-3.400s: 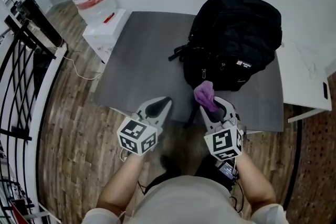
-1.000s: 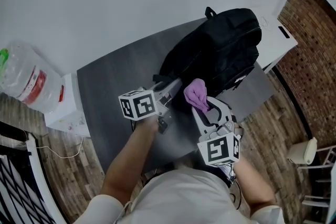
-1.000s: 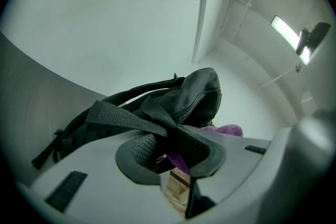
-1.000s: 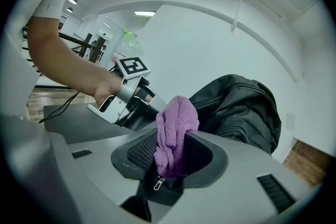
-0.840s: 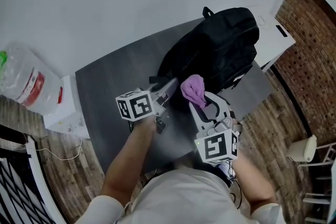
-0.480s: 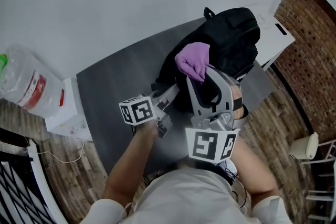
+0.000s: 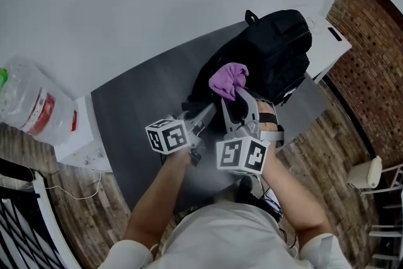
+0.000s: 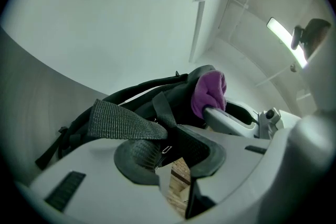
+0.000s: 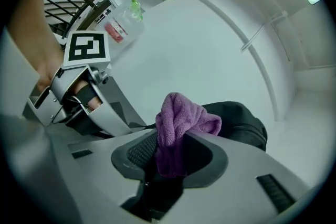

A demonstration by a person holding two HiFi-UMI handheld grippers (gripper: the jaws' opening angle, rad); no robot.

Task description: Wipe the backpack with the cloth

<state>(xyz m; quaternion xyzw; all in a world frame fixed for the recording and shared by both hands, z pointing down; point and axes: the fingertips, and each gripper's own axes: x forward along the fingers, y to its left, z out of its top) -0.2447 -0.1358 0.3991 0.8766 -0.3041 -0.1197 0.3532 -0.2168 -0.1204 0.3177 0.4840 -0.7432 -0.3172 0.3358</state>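
Observation:
A black backpack (image 7: 274, 50) lies on the grey table (image 7: 135, 107), its top toward the far right. My left gripper (image 7: 206, 113) is shut on one of its grey webbing straps (image 8: 123, 122) at the bag's near end. My right gripper (image 7: 233, 99) is shut on a bunched purple cloth (image 7: 228, 79), held over the near part of the bag, right beside the left gripper. In the right gripper view the cloth (image 9: 181, 122) sticks up between the jaws, with the backpack (image 9: 239, 122) behind it and the left gripper (image 9: 79, 94) at left.
A large water bottle (image 7: 25, 101) stands on a white box (image 7: 85, 138) to the table's left. A white side table (image 7: 330, 41) abuts the backpack's far end, and a brick wall (image 7: 374, 41) runs along the right. White wall lies behind the table.
The left gripper has closed on the backpack strap and held it. The right gripper lifted the cloth and brought it forward over the bag's near end.

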